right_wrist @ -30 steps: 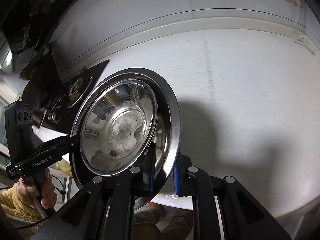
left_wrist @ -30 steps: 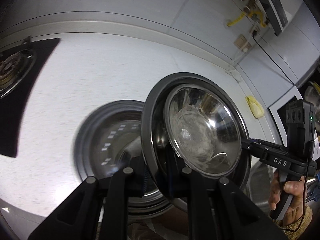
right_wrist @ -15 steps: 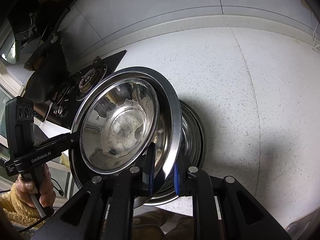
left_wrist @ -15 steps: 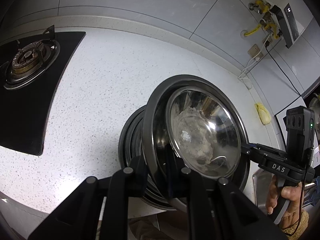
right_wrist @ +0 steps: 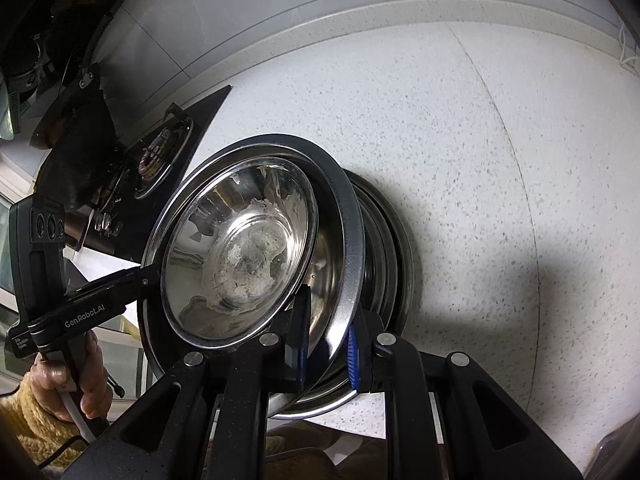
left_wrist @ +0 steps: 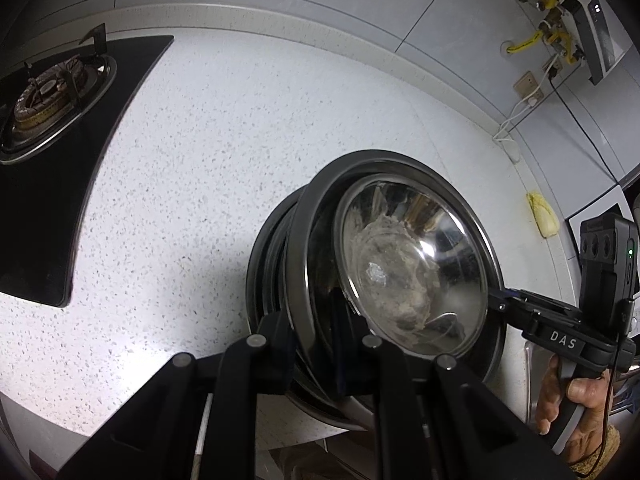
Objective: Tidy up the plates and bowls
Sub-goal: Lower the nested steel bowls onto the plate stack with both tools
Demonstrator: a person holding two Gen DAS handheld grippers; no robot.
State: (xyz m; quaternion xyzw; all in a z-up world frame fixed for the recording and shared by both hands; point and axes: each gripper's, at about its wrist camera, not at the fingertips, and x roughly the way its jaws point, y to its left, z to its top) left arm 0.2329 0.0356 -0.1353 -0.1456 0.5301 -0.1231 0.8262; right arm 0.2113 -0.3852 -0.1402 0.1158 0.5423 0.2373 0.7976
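The steel plate (right_wrist: 340, 240), bowl (right_wrist: 236, 256) inside, was clamped by both grippers (right_wrist: 324, 354) (left_wrist: 316, 344); I judged it needed level, slow lowering onto the stack (right_wrist: 394, 256).

The left hand-held gripper (right_wrist: 146, 280) is matte black, printed "GenRobot.AI" in white, with a boxy black top bearing 3 round ports. The hand (right_wrist: 68, 384) on its grip wears a mustard knit sleeve (right_wrist: 28, 428), with a thin black cable beside it. The right hand-held gripper (left_wrist: 498, 300) is black too, marked "DAS", with a green light on its box. Up close, its fingers (right_wrist: 298, 344) carry blue ribbed pads and 4 round silver screws.
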